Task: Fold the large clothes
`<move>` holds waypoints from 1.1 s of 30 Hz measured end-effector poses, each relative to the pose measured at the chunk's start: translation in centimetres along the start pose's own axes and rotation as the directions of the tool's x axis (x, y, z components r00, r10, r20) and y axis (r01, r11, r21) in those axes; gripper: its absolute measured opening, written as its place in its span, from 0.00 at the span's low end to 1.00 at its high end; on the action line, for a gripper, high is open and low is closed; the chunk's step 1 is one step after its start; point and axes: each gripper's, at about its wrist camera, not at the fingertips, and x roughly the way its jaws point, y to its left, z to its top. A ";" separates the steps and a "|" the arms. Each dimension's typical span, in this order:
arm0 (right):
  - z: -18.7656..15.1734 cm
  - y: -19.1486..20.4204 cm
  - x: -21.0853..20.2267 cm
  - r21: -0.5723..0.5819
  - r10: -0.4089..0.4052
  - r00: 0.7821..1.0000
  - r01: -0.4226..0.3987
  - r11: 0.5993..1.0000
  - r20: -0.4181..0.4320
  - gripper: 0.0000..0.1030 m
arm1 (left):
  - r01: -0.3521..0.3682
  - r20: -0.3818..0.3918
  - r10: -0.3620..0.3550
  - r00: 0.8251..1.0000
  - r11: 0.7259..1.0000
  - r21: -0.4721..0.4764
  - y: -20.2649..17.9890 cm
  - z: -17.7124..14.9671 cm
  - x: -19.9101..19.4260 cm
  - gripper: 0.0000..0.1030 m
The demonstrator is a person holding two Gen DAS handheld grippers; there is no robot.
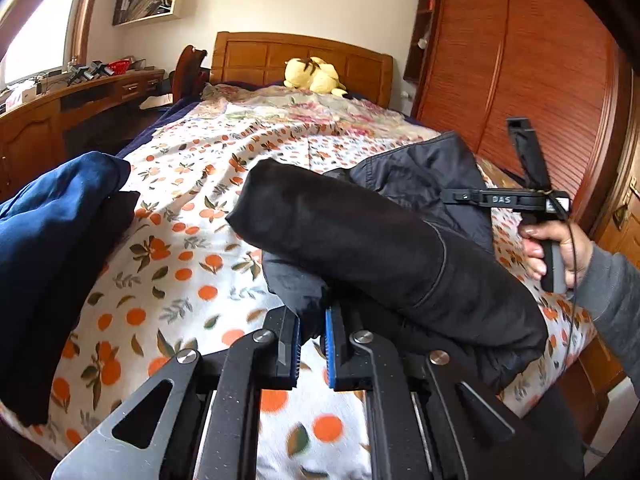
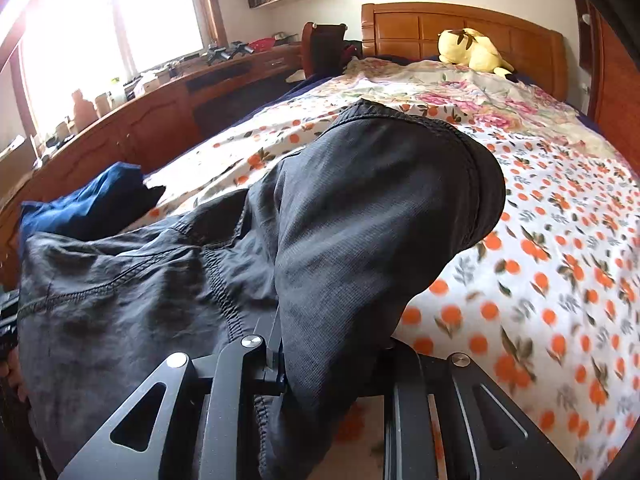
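Mid-fold: left claw (image 1: 312, 344) and right claw (image 2: 332, 364), seemingly, both pinch black jacket (image 1: 384, 240) above bed (image 1: 180, 280). Next: lay flat.

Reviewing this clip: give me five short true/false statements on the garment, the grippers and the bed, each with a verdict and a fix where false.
1. The left gripper is clamped on the black garment. True.
2. The right gripper is open and empty. False: dark fabric fills it and drapes over it.
3. A yellow plush toy lies near the headboard. True.
4. The bedspread is plain white. False: it is printed with oranges and leaves.
5. A blue garment lies on the bed's left side. True.
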 end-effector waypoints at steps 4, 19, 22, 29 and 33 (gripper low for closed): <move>-1.6 -0.3 -2.1 0.011 -0.012 1.000 0.012 1.000 -0.011 0.22 | -0.007 -0.014 0.007 1.000 1.000 0.021 -1.1 0.4 -0.5 0.10; -2.1 1.5 -8.1 0.022 -0.088 0.996 0.088 0.996 0.019 0.21 | -0.010 0.038 0.005 0.999 0.991 0.131 -5.0 4.7 -2.5 0.09; -0.7 2.8 -8.8 0.000 -0.089 0.995 0.089 0.996 0.044 0.21 | -0.020 0.070 0.011 0.997 0.992 0.128 -4.1 5.4 -3.4 0.09; 3.6 8.4 -8.7 -0.083 -0.061 0.996 0.067 0.994 0.070 0.21 | -0.073 0.141 0.059 0.988 0.993 0.096 1.1 6.9 -6.9 0.09; 6.8 13.1 -7.3 -0.142 -0.028 0.996 0.040 0.989 0.082 0.21 | -0.138 0.169 0.120 0.978 0.986 0.096 5.2 7.7 -9.4 0.09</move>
